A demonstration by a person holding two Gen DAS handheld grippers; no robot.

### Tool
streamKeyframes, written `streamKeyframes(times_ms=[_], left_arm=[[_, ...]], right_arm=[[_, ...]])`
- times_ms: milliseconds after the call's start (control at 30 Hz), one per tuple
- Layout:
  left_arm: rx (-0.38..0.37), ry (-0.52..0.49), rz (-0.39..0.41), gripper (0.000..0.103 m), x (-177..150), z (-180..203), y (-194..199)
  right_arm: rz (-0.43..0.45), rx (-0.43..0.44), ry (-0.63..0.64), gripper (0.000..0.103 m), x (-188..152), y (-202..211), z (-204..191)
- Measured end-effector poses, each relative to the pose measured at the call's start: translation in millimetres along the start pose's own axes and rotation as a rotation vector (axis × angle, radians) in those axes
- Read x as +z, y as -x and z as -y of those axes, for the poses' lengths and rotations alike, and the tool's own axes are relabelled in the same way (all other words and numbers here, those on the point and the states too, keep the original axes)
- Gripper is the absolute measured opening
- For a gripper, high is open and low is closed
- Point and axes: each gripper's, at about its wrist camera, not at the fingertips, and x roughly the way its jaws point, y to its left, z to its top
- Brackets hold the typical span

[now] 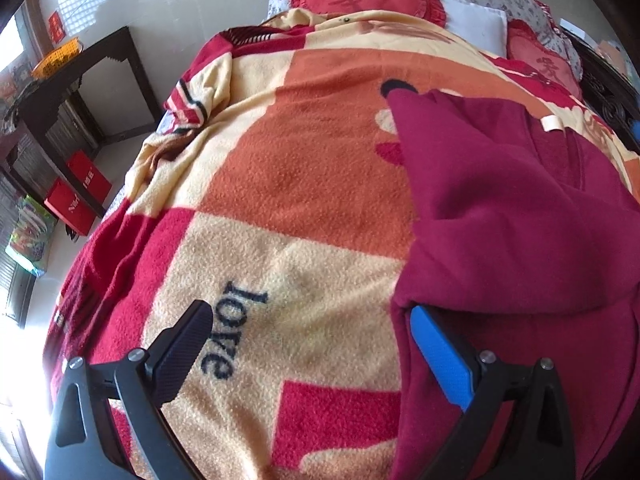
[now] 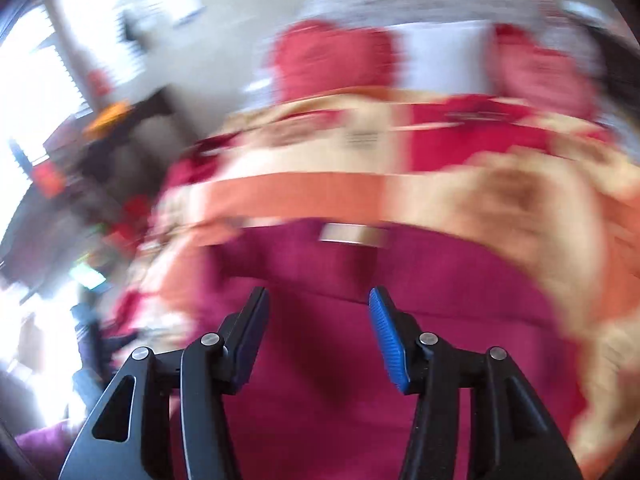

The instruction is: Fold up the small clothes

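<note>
The left gripper (image 1: 310, 324) has its fingers spread wide, gripping nothing, at the edge of the maroon garment (image 1: 520, 208) lying on the blanket (image 1: 280, 152). The right gripper (image 2: 318, 300) hovers partly open and empty above the garment. Risk: pinching blanket along with cloth.

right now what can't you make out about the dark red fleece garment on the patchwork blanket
- Dark red fleece garment: its right side runs off the left wrist view's edge, so its full shape is unknown.
- Pale neck label: motion blur in the right wrist view makes any print unreadable.
- Patchwork fleece blanket: the part under the garment is covered.
- Right gripper: open, but blur hides whether it touches fabric.
</note>
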Motion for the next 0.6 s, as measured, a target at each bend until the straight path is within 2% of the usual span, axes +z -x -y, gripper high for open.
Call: streamKeyframes(times_ms=[67, 100, 267, 300, 333, 367, 500, 600], left_arm=[[-0.012, 0.015, -0.01, 0.102, 0.0, -3.1, -4.4], [-0.018, 0.018, -0.012, 0.102, 0.2, -3.9, -5.8], [-0.047, 0.018, -0.002, 0.102, -1.1, -7.8, -8.4], [-0.055, 0.019, -0.001, 0.102, -1.1, -8.5, -8.9], [-0.068, 0.021, 0.003, 0.102, -0.9, -11.0, -8.9], [-0.079, 0.025, 0.01, 0.102, -1.1, -13.6, -8.0], [-0.071, 0.032, 0.05, 0.102, -1.1, -23.4, 0.1], [-0.067, 0.044, 0.047, 0.102, 1.8, -31.6, 4.1]], right_arm=[[-0.04, 0.08, 0.092, 0.033, 12.0, -37.5, -36.9], [-0.067, 0.089, 0.142, 0.033, 18.0, -59.4, -53.8], [-0.249, 0.088, 0.289, 0.033, 24.8, -151.5, -104.3], [-0.299, 0.061, 0.33, 0.031, 22.5, -171.5, -110.5], [-0.321, 0.033, 0.355, 0.008, 18.5, -181.2, -112.6], [-0.32, 0.027, 0.359, 0.0, 19.1, -186.5, -109.7], [-0.205, 0.085, 0.349, 0.0, 30.0, -177.5, -123.6], [-0.219, 0.067, 0.326, 0.0, 25.7, -199.8, -126.1]])
